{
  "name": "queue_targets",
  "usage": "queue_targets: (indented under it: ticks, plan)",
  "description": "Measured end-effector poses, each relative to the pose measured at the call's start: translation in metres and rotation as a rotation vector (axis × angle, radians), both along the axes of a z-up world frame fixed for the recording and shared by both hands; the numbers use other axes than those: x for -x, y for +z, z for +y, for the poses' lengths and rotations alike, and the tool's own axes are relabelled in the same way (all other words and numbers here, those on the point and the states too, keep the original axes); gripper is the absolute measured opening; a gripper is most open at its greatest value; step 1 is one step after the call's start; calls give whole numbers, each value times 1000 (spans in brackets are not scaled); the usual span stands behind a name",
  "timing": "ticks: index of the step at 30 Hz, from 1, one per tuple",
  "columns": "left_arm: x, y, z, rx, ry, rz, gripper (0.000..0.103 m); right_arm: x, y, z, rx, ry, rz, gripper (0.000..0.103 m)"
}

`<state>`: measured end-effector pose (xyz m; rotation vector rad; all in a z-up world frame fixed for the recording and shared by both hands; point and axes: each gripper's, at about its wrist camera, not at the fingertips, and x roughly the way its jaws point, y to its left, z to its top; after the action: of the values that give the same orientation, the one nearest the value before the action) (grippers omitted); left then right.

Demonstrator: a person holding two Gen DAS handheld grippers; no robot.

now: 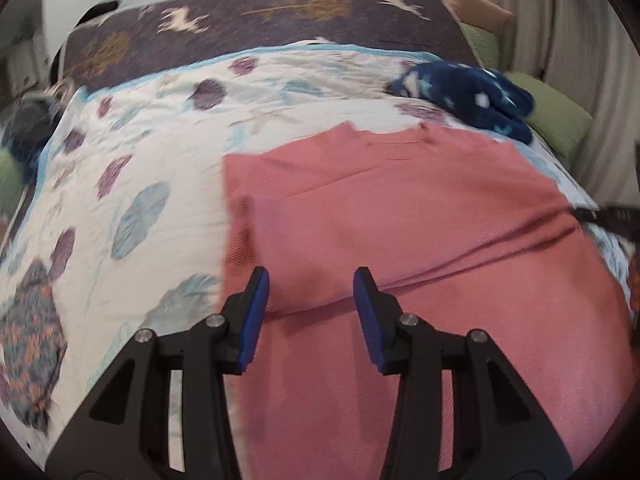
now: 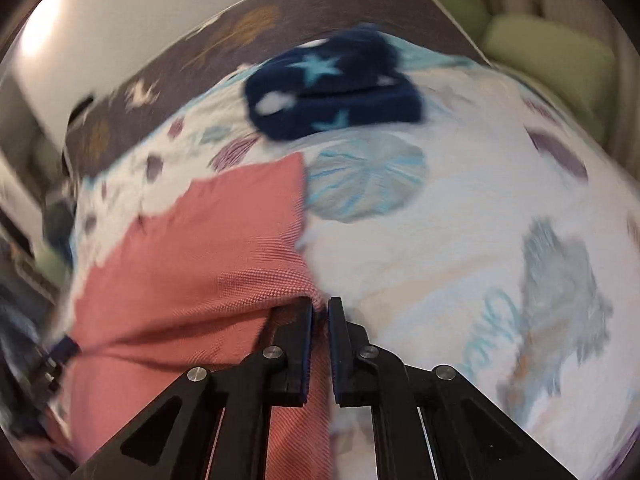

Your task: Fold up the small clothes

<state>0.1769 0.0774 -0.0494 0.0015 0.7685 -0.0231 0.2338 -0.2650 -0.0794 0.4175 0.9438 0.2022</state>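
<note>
Right gripper [image 2: 320, 306] of mine pinches the pink garment [image 2: 192, 248] by its edge, ready to carry a fold. Left gripper [image 1: 310, 280] hovers spread, empty, over the cloth ahead on the bedspread [image 1: 140, 152].

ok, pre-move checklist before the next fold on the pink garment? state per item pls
1. Right gripper has the cloth: ok, jaws nearly closed on the edge of the pink garment.
2. Left gripper has a hold: not ok, jaws open above the pink garment, nothing between them.
3. Garment lies flat: not ok, creases run across it near the left gripper.
4. Left edge straight: ok, it reads as a clean line on the bedspread.
5. Fold path free: ok on the bedspread; the folded navy star fleece sits apart near the headboard.
6. Grip depth on the right: cannot tell, motion blur.
</note>
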Motion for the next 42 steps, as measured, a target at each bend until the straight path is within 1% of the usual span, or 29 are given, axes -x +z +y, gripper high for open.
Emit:
queue_targets:
  ticks: [1, 3, 5, 7, 10, 12, 13, 15, 18, 22, 23, 24, 29, 31, 33, 35, 42]
  plan:
    - [3, 1, 7, 18, 14, -4, 46, 4, -1, -4, -7, -8, 5, 4]
    - [7, 2, 17, 29, 31, -7, 46, 11, 2, -13, 30, -63, -7, 5]
    - [13, 1, 24, 16, 52, -8, 46, 14, 1, -29, -11, -95, 11, 6]
    - [19, -1, 29, 14, 63, -3, 46, 16, 2, -40, -58, -93, 28, 7]
    - [31, -5, 40, 50, 81, 14, 46, 25, 10, -40, -41, -57, 5, 7]
    - [42, -8, 47, 108, 79, 30, 46, 32, 14, -34, -42, -6, -10, 8]
    - [51, -9, 50, 151, 70, 37, 46, 38, 16, -30, -49, 32, -15, 8]
    - [66, -10, 48, 193, 28, 50, 46, 44, 17, -26, -53, 79, -17, 11]
    - [86, -13, 37, 201, -56, 81, 46, 63, 15, -20, -52, 134, -14, 16]
    - [105, -20, 27, 199, -95, 142, 46, 88, 12, -21, -74, 190, 0, 20]
    - [109, -20, 26, 194, -98, 145, 46, 96, 11, -22, -86, 204, 1, 22]
    - [114, -21, 25, 190, -103, 144, 47, 102, 11, -22, -93, 215, 2, 25]
    - [135, -22, 25, 203, -103, 152, 47, 134, 3, -24, -92, 261, 18, 28]
    - [143, -22, 24, 208, -99, 152, 47, 147, 2, -26, -114, 267, 16, 29]
    - [150, -23, 24, 222, -97, 152, 47, 159, 1, -29, -143, 272, 13, 34]
    - [160, -23, 24, 237, -101, 146, 47, 171, 0, -30, -172, 281, 13, 36]
    - [202, -25, 21, 262, -126, 122, 47, 219, -5, -40, -219, 299, 0, 37]
